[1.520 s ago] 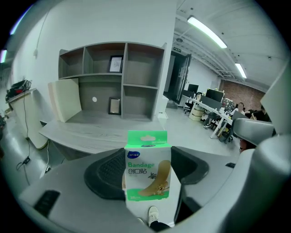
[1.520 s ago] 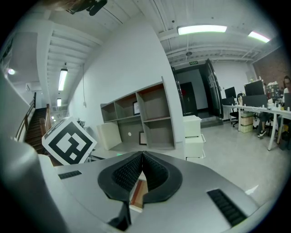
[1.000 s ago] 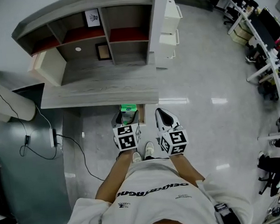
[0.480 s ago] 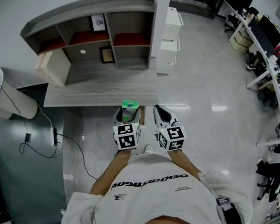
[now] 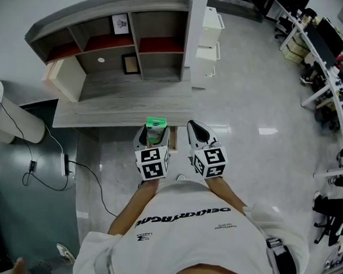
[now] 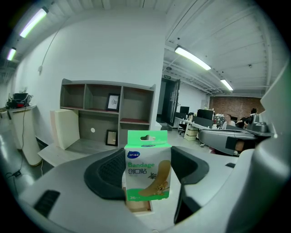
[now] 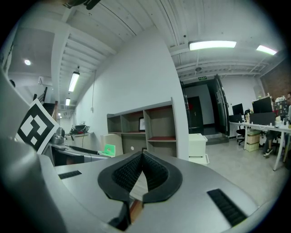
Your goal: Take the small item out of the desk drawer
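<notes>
A small green-and-white bandage box (image 6: 148, 169) stands upright between the jaws of my left gripper (image 6: 148, 175), which is shut on it. In the head view the box (image 5: 156, 124) shows its green top just in front of the grey desk's (image 5: 123, 110) front edge, with the left gripper (image 5: 154, 132) around it. A strip of the open wooden drawer (image 6: 138, 207) shows under the box. My right gripper (image 5: 196, 129) hangs beside the left one. In the right gripper view its jaws (image 7: 142, 169) are shut, pads meeting at the tips with nothing between them.
A shelf unit (image 5: 131, 39) with picture frames stands on the desk, and a cream panel (image 5: 68, 79) leans at its left. A white drawer cabinet (image 5: 208, 40) stands to the right. A white cylinder (image 5: 9, 124) and floor cables (image 5: 62, 164) lie left. Office desks (image 5: 329, 46) line the far right.
My left gripper has risen a little with the bandage box, closer to the desk's front edge. The right gripper stayed shut beside it. The head camera shifted slightly.
</notes>
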